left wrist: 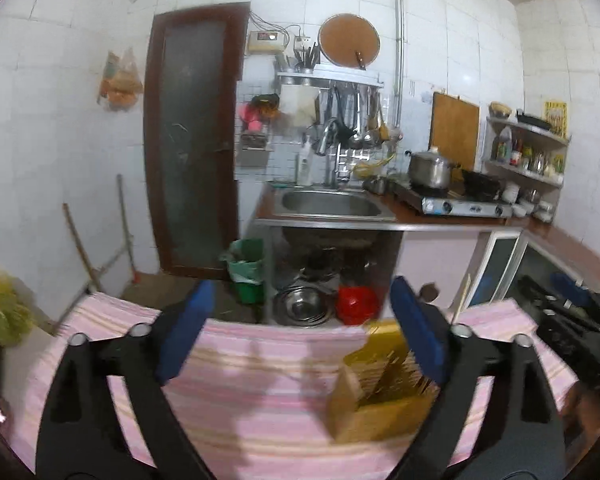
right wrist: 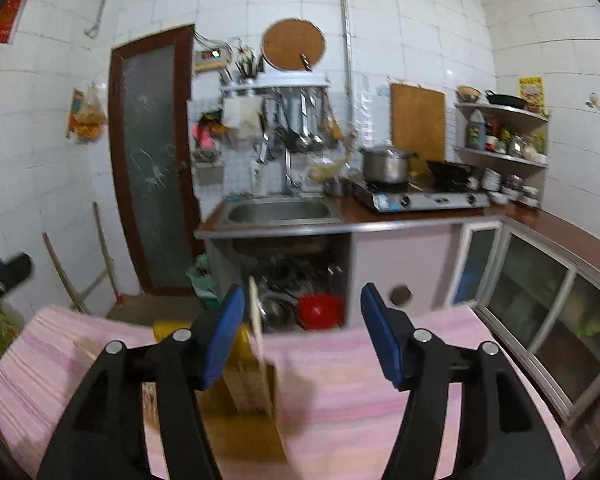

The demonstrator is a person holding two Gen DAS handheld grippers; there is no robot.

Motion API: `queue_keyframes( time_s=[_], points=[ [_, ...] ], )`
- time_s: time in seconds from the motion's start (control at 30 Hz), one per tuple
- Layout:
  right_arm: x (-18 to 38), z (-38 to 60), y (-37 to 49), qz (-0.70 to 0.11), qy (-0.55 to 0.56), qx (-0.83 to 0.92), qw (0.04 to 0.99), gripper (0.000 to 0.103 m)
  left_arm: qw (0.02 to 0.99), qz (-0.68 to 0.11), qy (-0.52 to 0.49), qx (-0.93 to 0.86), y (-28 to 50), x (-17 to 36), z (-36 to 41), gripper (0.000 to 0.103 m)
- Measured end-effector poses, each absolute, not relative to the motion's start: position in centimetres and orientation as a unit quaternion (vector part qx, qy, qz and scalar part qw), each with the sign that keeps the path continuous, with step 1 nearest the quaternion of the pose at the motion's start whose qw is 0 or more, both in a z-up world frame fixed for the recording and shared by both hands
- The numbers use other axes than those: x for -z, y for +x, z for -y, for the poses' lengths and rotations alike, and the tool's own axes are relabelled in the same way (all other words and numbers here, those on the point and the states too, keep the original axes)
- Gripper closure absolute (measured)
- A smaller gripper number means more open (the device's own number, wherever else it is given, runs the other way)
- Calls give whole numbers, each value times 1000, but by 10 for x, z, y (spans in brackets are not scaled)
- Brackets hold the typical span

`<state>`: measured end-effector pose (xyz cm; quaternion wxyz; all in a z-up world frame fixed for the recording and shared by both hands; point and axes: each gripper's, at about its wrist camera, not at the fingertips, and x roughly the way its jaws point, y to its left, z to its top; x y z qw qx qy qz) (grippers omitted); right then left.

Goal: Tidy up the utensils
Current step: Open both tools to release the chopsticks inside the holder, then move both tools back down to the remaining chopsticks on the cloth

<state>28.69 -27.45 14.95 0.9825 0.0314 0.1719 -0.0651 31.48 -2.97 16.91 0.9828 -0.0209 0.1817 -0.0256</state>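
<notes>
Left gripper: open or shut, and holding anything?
Open. The left gripper has its blue pads spread wide, only pink striped cloth showing between them; nothing held.

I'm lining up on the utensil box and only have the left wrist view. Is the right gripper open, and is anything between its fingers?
Observer: The right gripper is open, and only the pink cloth shows between its fingers.
Operator: Where is the box relative to it?
Observer: The box sits to its left, partly hidden behind its left finger, not between the fingers.
Operator: What's beyond the table's right edge?
Observer: Low glass-doored cabinets run under the counter there.
</notes>
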Motion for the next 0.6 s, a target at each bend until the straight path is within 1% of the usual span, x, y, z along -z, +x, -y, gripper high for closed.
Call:
queue_keyframes(
  time_s=[0.03,0.07,0.17,0.3,0.37,0.53,0.6],
  points=[
    [-147,275,280,-179,31,69,981,36,981,-192,-21,20,304,-165,20,5],
    [-142,276,269,-188,30,73,979,32,980,-197,-23,18,299,-163,15,5],
    [-112,273,234,-223,32,76,971,26,972,-231,-29,14,279,-140,-4,5],
    [-67,268,205,-274,44,77,958,24,962,-271,-19,5,259,-96,-15,5],
    [-40,264,192,-308,50,77,947,24,955,-297,-11,5,249,-66,-17,5],
    [9,255,177,-366,59,84,925,24,927,-374,-11,10,241,2,-19,5],
    [26,252,174,-384,55,90,917,24,919,-394,-13,13,237,21,-20,5]
  ],
)
